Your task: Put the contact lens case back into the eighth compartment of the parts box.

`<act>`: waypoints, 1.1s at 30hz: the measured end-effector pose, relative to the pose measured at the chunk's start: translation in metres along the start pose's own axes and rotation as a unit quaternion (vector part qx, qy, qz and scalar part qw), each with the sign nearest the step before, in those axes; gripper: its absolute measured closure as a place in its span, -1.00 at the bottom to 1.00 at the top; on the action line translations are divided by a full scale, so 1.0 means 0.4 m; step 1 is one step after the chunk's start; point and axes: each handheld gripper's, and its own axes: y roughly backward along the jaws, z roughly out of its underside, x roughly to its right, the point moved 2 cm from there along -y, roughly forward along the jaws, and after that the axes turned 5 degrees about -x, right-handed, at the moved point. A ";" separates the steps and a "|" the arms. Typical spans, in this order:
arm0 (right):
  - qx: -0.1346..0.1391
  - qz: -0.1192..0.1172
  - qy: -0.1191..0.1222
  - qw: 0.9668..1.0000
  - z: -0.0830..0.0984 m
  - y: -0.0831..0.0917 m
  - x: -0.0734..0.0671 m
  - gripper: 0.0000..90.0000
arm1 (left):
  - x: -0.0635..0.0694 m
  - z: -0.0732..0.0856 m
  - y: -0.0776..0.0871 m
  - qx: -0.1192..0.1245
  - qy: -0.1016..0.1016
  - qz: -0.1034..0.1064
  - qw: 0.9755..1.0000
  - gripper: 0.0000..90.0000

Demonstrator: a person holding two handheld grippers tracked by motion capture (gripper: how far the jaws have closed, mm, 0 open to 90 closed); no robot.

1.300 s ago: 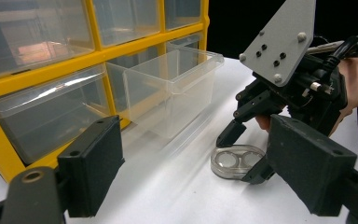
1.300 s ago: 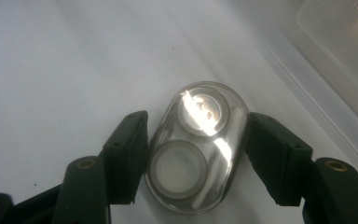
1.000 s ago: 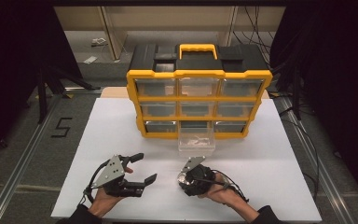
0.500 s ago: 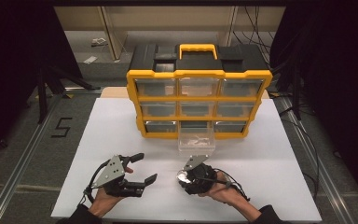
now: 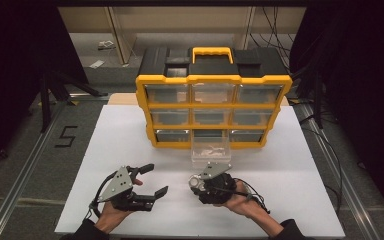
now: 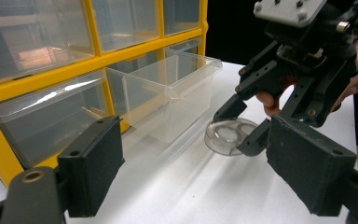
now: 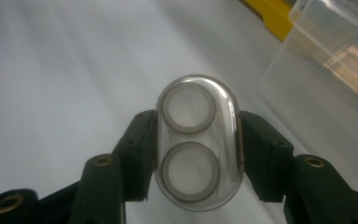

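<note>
The right gripper already clamps the clear oval case; probably it must go into the pulled-out drawer. The left gripper waits open, empty.

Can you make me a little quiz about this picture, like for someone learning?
1. What does the right gripper hold between its pads?
2. True or false: the left gripper holds something too.
3. Which clear drawer of the yellow organiser is pulled out? A) top left B) bottom middle C) top right

Key
1. A small clear oval case with two round rings inside, held just above or on the white table.
2. False: its jaws stand open with nothing between them.
3. B
</note>
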 end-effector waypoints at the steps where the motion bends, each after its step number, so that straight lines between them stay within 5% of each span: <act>1: 0.000 0.000 0.000 1.000 0.000 0.000 0.000 0.10 | 0.000 0.000 0.000 0.001 0.000 0.000 1.000 -0.60; 33: 0.096 0.015 0.007 0.995 -0.067 0.108 0.017 0.10 | -0.001 -0.001 0.000 0.006 0.000 -0.001 1.000 -0.60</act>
